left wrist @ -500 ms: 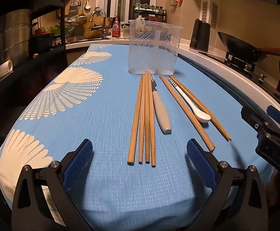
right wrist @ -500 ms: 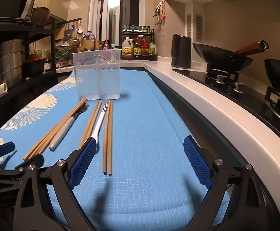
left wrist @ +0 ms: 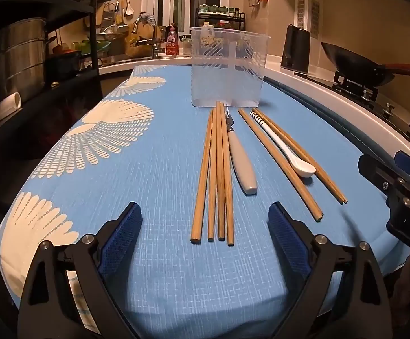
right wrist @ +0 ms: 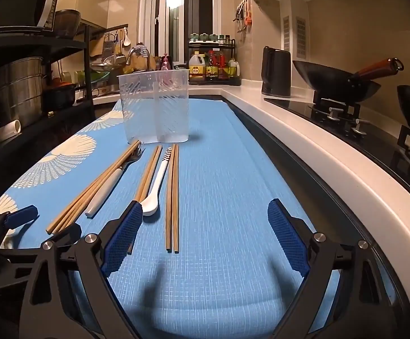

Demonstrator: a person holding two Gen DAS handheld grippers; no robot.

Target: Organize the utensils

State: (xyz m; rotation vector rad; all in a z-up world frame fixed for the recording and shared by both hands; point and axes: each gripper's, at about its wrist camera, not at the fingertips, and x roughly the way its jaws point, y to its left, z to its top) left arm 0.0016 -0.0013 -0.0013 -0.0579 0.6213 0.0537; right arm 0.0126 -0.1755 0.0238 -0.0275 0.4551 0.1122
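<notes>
A: Counting sticks on the blue cloth [left wrist: 154,175]: four chopsticks [left wrist: 216,175] bundled side by side, then two more pairs, so eight in all.

B: And between those pairs lies one white spoon [left wrist: 286,148], its handle striped black at the far end. One fork [left wrist: 240,158] with a pale grey handle rests just beside the bundle, tines toward the holder [left wrist: 227,66].

A: One holder, clear plastic, upright, split by a divider, nothing seen in it. The sticks' far tips reach almost to its base.

B: Left gripper [left wrist: 205,240] hangs over the near ends of the bundle, fingers spread wide, pinching nothing.

A: Right gripper [right wrist: 205,237] likewise spread, bare, the rightmost pair's ends between its fingers.
</notes>
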